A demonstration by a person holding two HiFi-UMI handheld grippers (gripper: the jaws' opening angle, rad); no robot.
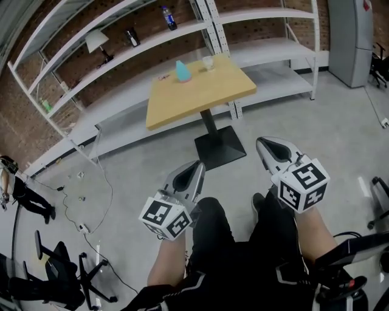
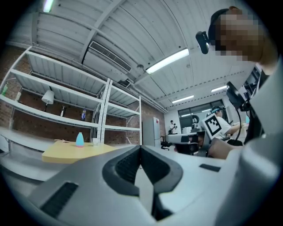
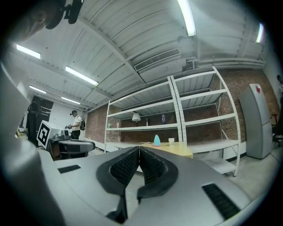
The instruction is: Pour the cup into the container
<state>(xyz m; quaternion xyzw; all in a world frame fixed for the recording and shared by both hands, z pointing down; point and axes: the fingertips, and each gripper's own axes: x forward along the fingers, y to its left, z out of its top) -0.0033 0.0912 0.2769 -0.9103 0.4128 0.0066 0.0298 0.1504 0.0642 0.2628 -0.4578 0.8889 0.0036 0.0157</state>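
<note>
A small pale cup (image 1: 208, 62) and a teal, bottle-shaped container (image 1: 182, 71) stand at the far side of a square wooden table (image 1: 206, 94), well ahead of both grippers. My left gripper (image 1: 197, 167) and right gripper (image 1: 263, 144) hang over the person's legs, apart from the table. Both are shut with nothing between the jaws. The left gripper view shows its shut jaws, the left gripper (image 2: 140, 152), with the container (image 2: 79, 139) and cup (image 2: 95, 141) far off. In the right gripper view the right gripper (image 3: 139, 150) is shut too, and the container (image 3: 157, 141) and cup (image 3: 171, 141) are distant.
White metal shelving (image 1: 121, 54) runs behind the table with a lamp (image 1: 96, 41) and a bottle (image 1: 169, 17). The table's black base (image 1: 220, 147) sits on the grey floor. Cables (image 1: 91, 200), office chairs (image 1: 61, 267) and a person (image 1: 24, 194) are at the left.
</note>
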